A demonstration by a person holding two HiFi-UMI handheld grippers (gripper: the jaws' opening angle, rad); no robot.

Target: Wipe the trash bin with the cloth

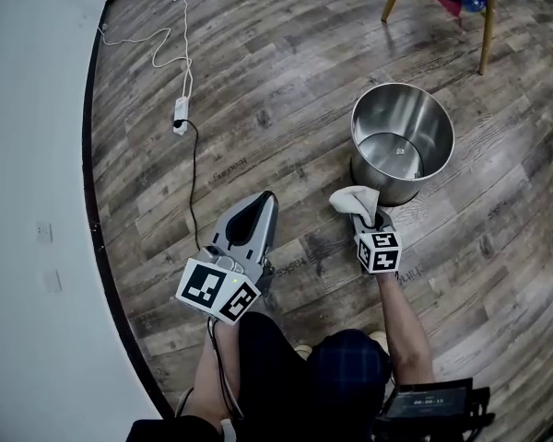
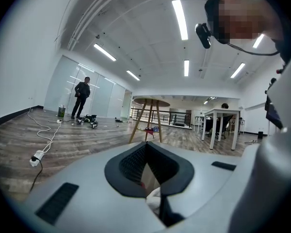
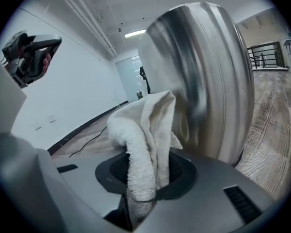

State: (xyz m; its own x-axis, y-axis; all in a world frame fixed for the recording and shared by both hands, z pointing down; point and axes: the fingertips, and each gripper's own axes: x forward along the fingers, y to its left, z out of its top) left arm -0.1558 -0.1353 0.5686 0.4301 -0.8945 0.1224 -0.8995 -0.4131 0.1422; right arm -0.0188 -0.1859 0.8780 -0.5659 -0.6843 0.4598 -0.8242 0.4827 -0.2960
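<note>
The right tongs (image 3: 145,191) pinch the soft, floppy cloth (image 3: 144,130) by a bunched fold, just beside the steel bin (image 3: 203,76) on the floor. Likely light and slick, the bin may skid. The left tongs (image 2: 146,148) are closed and empty.

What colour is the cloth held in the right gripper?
Off-white. The right gripper view shows the cloth best, clamped in the right gripper beside the steel trash bin.

Shiny steel trash bin (image 1: 402,141) upright, open, on wood floor; bunched white cloth (image 1: 355,199) touching its side.
</note>
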